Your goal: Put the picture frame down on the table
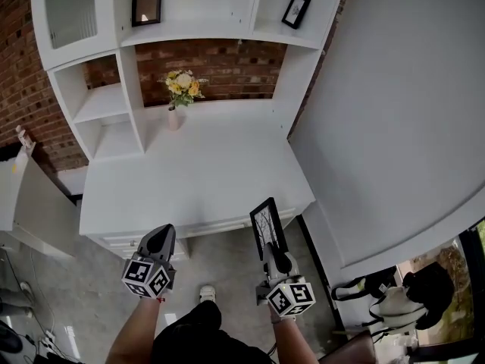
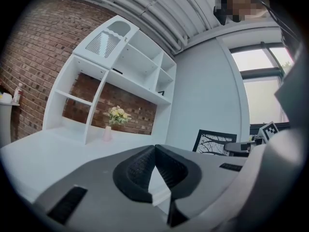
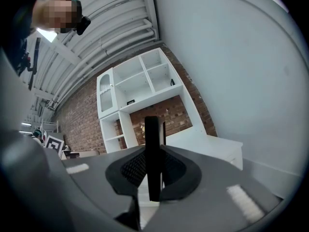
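Note:
My right gripper [image 1: 273, 247] is shut on a black picture frame [image 1: 267, 224] with a bare-tree print, held upright just off the front right corner of the white table [image 1: 189, 177]. In the right gripper view the frame [image 3: 152, 151] stands edge-on between the jaws, clamped. The left gripper view shows the frame [image 2: 214, 142] off to the right. My left gripper [image 1: 158, 241] hangs at the table's front edge, left of the frame; its jaws meet at the tips with nothing between them [image 2: 154, 149].
A vase of yellow flowers [image 1: 180, 93] stands at the back of the table against the brick wall. White shelving [image 1: 106, 105] rises on the left and above, holding two small framed pictures [image 1: 146, 6]. A white wall [image 1: 394, 112] runs along the right.

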